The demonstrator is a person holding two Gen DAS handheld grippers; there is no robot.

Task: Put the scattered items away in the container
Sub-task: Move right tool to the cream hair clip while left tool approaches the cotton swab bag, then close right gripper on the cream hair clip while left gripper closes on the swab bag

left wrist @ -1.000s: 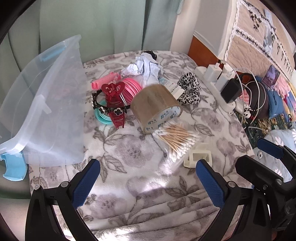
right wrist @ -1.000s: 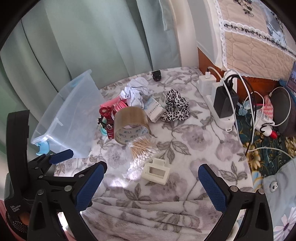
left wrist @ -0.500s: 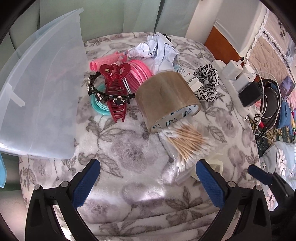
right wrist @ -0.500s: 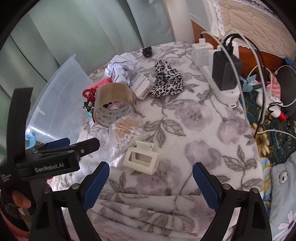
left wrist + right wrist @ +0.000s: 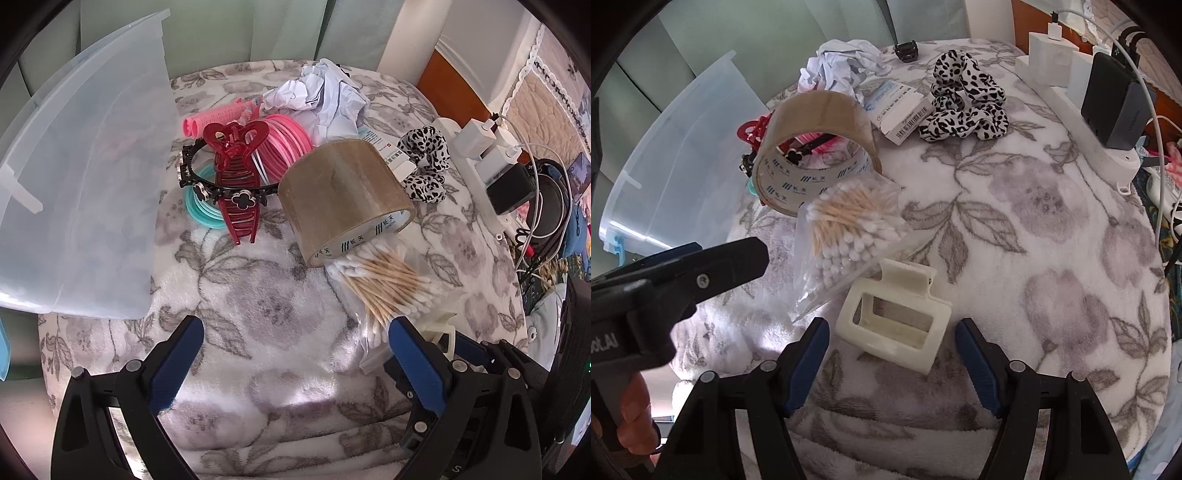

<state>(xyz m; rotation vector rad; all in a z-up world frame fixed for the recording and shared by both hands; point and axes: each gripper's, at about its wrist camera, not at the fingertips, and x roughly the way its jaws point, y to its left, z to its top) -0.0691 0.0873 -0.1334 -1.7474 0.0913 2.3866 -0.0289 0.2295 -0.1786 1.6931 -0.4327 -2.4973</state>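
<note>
Container at left apparently empty; tape roll, cotton swabs, cream claw clip untidied; left gripper, right gripper spread wide, holding nothing.

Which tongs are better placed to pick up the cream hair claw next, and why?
Right. The right tongs are open with the cream hair claw directly between their tips, while the left tongs face bare blanket beside the cotton swab bag.
</note>
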